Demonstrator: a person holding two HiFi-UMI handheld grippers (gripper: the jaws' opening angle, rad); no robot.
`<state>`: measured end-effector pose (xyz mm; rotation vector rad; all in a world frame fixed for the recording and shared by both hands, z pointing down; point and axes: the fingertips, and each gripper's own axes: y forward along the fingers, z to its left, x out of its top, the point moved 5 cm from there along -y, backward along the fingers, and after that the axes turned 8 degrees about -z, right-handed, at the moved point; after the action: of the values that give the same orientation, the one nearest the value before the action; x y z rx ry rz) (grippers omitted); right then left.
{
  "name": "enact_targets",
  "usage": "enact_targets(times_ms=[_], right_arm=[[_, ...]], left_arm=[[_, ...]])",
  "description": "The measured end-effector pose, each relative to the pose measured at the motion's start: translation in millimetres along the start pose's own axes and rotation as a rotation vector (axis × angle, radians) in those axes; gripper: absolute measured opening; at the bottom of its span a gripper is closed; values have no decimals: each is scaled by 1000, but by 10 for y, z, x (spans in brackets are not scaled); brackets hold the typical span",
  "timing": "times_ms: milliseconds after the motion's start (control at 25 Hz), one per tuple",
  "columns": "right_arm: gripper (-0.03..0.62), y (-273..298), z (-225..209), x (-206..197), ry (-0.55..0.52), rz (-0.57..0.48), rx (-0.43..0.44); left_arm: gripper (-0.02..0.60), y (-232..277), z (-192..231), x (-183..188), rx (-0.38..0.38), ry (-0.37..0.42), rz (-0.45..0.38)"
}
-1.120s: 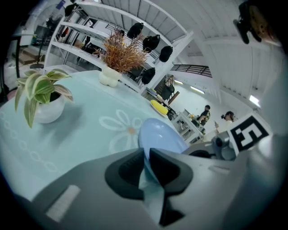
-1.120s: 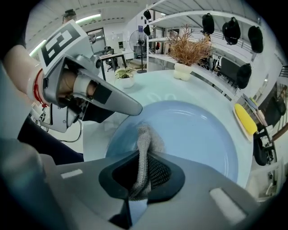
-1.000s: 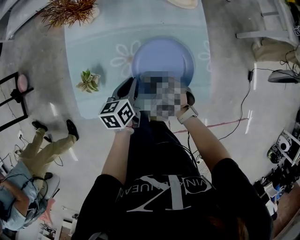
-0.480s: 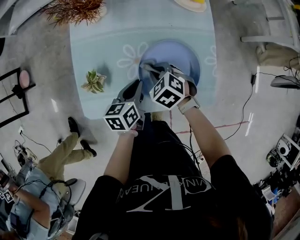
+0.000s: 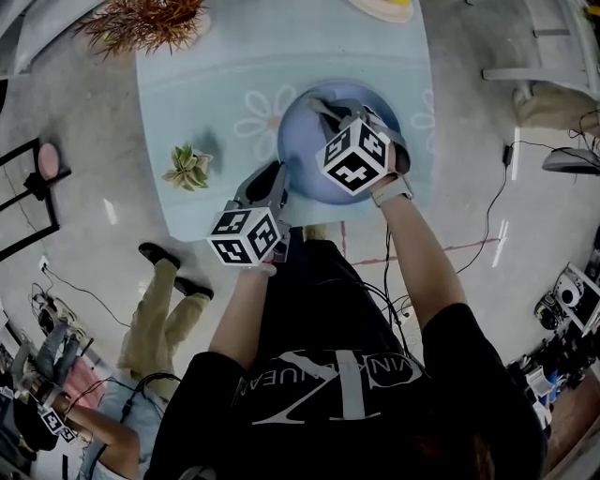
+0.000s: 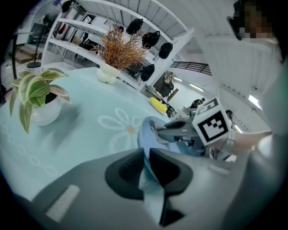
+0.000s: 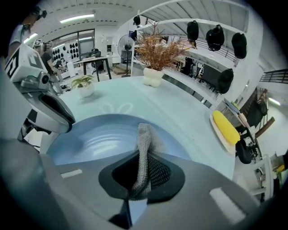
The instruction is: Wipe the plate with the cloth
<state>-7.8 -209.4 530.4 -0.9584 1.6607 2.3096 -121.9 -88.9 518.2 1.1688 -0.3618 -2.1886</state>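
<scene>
Grey knit cloth (image 7: 144,134) clamped tight in the right gripper (image 7: 141,173), now pushed farther up across the blue plate (image 5: 300,150) than half a second ago. Plate at upper centre of the head view, near rim pinched as before by the left gripper (image 6: 146,166), on the pale flowered table (image 5: 216,75).

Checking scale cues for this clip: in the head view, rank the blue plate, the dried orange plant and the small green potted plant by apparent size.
1. blue plate, largest even though partly covered.
2. dried orange plant, cut off by the top edge; visible part only.
3. small green potted plant, clearly smallest.
</scene>
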Motion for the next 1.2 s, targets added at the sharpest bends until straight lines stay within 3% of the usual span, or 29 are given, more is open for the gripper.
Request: enact_targets(times_ms=[600, 1200], right_arm=[[31, -338, -205, -564, 34, 100, -141], [29, -677, 366, -805, 17, 112, -92]], left_arm=[[0, -2, 7, 1, 2, 3, 0], [0, -34, -41, -16, 31, -22, -15]])
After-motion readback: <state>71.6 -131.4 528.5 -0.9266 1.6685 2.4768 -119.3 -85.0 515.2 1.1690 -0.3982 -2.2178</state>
